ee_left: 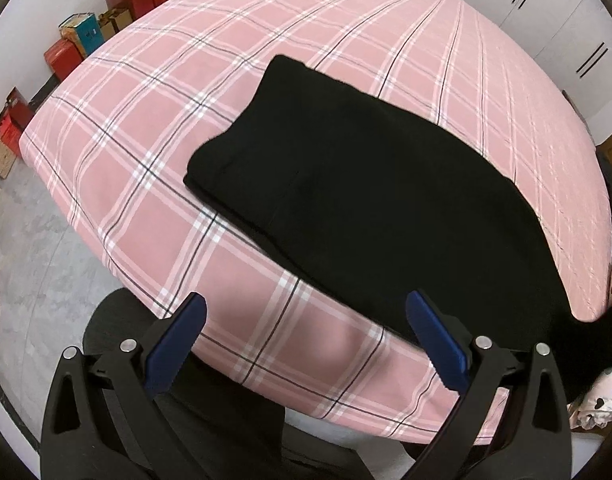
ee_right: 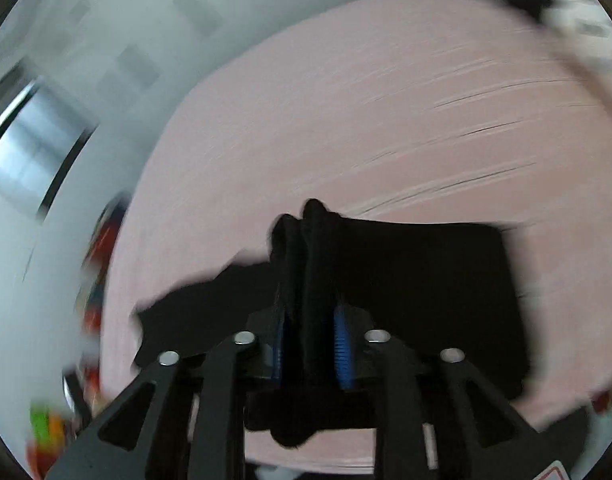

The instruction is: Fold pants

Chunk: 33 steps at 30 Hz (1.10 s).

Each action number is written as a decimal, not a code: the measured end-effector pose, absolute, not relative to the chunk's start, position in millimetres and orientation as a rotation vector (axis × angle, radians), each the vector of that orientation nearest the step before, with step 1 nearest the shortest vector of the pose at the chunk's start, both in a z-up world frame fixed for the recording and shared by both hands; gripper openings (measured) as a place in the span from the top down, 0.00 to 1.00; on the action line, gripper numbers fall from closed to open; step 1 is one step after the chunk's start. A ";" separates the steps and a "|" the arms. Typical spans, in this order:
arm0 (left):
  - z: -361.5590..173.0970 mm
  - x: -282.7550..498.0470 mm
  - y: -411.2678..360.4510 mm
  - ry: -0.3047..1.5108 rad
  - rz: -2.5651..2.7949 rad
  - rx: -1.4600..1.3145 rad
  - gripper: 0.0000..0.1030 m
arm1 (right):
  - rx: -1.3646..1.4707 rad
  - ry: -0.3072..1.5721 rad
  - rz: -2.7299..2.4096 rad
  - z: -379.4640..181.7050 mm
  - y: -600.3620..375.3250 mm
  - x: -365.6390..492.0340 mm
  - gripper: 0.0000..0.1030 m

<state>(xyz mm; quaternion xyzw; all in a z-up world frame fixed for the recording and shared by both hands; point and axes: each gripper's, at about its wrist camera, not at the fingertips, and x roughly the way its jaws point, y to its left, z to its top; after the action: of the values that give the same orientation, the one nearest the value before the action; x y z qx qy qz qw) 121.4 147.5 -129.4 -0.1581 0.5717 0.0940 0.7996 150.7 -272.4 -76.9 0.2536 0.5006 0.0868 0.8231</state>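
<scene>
Left wrist view: boxes and bags (ee_left: 72, 46) at upper left, beside the bed; pink checked bedcover (ee_left: 154, 208) filled the frame; black pants (ee_left: 366, 200) lay on it, centre to right, already doubled over; left gripper (ee_left: 306, 344) at the bottom stood wide open, holding nothing. Right wrist view, badly blurred: right gripper (ee_right: 311, 340) at lower centre was clamped on a thick bunch of the pants (ee_right: 426, 280). Risk: the bunched layers could slip from the pads or drag the fold askew, the left end being unpinned.
</scene>
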 end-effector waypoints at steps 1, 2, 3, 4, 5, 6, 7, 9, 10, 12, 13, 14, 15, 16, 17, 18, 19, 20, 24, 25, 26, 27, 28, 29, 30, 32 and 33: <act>-127.4 121.4 149.8 1.224 0.200 -0.343 0.05 | 0.530 1.105 0.254 -88.7 -245.1 158.2 0.68; -125.7 121.7 151.7 1.222 0.200 -0.348 0.05 | 0.508 1.116 0.295 -95.8 -223.0 159.4 0.68; -123.3 121.1 157.0 1.214 0.203 -0.361 0.05 | 0.481 1.100 0.299 -94.6 -213.7 156.8 0.68; -120.9 119.8 162.1 1.206 0.204 -0.374 0.05 | 0.450 1.080 0.290 -93.3 -210.3 153.0 0.68; -120.0 119.6 167.4 1.200 0.202 -0.386 0.05 | 0.404 1.074 0.255 -91.6 -214.1 149.1 0.68; -121.7 120.0 175.1 1.196 0.203 -0.399 0.05 | 0.366 1.075 0.212 -92.0 -223.0 147.0 0.70; -124.2 120.9 179.3 1.197 0.208 -0.406 0.05 | 0.324 1.072 0.154 -91.9 -237.1 142.7 0.70; -130.6 123.6 184.2 1.201 0.213 -0.419 0.05 | 0.261 1.088 0.059 -94.6 -256.4 136.8 0.68; -134.4 125.7 184.5 1.205 0.215 -0.420 0.05 | 0.249 1.115 0.035 -97.0 -259.9 135.6 0.66; -138.9 130.1 179.9 1.212 0.213 -0.414 0.05 | 0.276 1.149 0.038 -103.9 -259.5 133.3 0.66; -139.3 130.8 176.6 1.212 0.209 -0.410 0.05 | 0.284 1.157 0.055 -106.2 -254.1 135.2 0.66; -139.3 131.9 172.6 1.210 0.203 -0.405 0.05 | 0.282 1.166 0.079 -109.3 -241.9 138.6 0.66; -138.6 133.2 166.5 1.208 0.195 -0.392 0.05 | 0.277 1.179 0.113 -115.2 -226.9 144.3 0.66; -137.6 134.0 162.2 1.208 0.187 -0.381 0.05 | 0.267 1.191 0.148 -121.8 -211.6 151.4 0.66; -136.2 135.2 156.6 1.208 0.173 -0.365 0.05 | 0.253 1.200 0.169 -125.3 -198.5 154.7 0.66; -136.2 136.3 154.4 1.209 0.164 -0.360 0.05 | 0.230 1.215 0.181 -130.2 -185.2 162.2 0.69; -135.8 137.1 153.0 1.209 0.152 -0.358 0.05 | 0.195 1.240 0.183 -144.8 -169.3 170.8 0.71; -135.6 137.3 153.1 1.209 0.148 -0.360 0.05 | 0.175 1.268 0.184 -155.6 -160.9 177.7 0.71; -144.1 139.2 170.4 1.220 0.149 -0.447 0.05 | 0.054 1.314 0.176 -180.9 -126.0 188.7 0.70; -147.1 139.9 177.7 1.217 0.162 -0.471 0.05 | 0.053 1.302 0.173 -175.6 -125.3 187.0 0.70; -152.0 141.7 189.9 1.209 0.189 -0.504 0.05 | 0.098 1.282 0.187 -167.1 -132.0 184.4 0.70; -155.9 143.0 198.4 1.209 0.215 -0.525 0.05 | 0.145 1.265 0.211 -159.6 -139.4 180.0 0.70; -162.4 145.7 211.5 1.207 0.241 -0.565 0.05 | 0.177 1.241 0.215 -151.0 -149.3 173.4 0.70; -170.5 149.8 224.5 1.210 0.264 -0.607 0.05 | 0.189 1.218 0.205 -143.8 -158.1 166.9 0.70; -177.3 153.1 234.1 1.221 0.290 -0.636 0.05 | 0.198 1.200 0.196 -137.7 -166.8 160.2 0.70; -190.7 160.4 250.4 1.223 0.301 -0.709 0.05 | 0.226 1.166 0.167 -124.0 -192.2 143.7 0.70; -198.6 164.7 257.1 1.230 0.310 -0.744 0.05 | 0.241 1.154 0.149 -119.0 -204.4 134.8 0.69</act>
<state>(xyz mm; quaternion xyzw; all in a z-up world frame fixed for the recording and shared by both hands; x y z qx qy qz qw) 164.7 257.1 -198.6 -0.3394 0.5609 0.1413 0.7418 134.8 -204.4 -119.0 0.1135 0.5438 0.0703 0.8285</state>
